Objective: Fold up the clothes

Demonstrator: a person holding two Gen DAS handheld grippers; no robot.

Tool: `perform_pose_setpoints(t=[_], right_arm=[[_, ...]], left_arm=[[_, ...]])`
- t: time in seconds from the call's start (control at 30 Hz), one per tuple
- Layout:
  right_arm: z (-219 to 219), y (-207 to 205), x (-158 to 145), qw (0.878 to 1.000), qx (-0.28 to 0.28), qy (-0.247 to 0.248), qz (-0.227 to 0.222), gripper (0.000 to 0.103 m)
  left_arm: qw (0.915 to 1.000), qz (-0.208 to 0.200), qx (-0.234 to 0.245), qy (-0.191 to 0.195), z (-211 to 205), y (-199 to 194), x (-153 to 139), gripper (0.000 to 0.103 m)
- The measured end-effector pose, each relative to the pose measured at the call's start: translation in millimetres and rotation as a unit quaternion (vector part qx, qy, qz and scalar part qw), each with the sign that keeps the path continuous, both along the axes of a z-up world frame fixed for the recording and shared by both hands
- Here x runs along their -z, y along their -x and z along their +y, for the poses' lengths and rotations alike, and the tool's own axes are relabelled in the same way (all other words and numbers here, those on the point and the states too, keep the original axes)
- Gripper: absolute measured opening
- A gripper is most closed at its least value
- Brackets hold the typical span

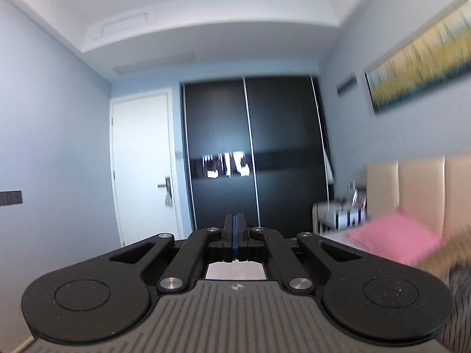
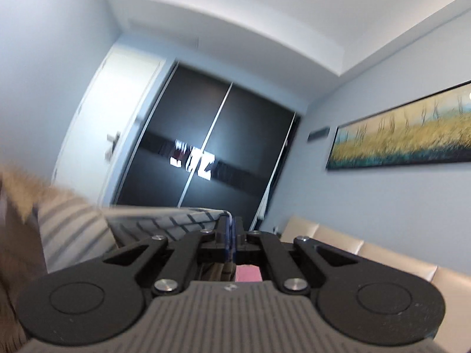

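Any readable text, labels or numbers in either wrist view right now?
None readable.
Left hand-held gripper: a small emblem on its grey body, no letters.
Right hand-held gripper: the same emblem, blurred.
Wardrobe: white patches are reflections, not text.
Painting: no legible writing.

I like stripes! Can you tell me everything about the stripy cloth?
The stripy cloth is pale grey with dark thin stripes and looks soft and woven. The right gripper pinches its top edge between shut fingers, so it stretches leftward, taut, and hangs down in folds. A fuzzy tan part sits at its left end. It is blurred.
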State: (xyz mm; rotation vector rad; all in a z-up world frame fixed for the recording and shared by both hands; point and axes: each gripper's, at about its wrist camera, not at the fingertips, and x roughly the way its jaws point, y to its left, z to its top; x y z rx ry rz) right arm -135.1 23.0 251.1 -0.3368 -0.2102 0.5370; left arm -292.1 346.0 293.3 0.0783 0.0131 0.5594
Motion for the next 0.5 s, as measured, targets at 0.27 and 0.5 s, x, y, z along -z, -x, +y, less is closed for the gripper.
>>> perform_pose_setpoints(t=[0.27,0.5], right_arm=[[11.4,19.1,23.9,0.996,0.003,0.087,0.034,0.002],[-10.5,-17.1,94.5,0.988,0.052,0.094,0.114,0.002]], left_arm=[[0.9904,0.131,0.044,-0.006,-15.5,-16.8,31.4,0.0],[0.9539,0.283,0.095,-0.03,-32.2,-66.6,134.1,0.0]])
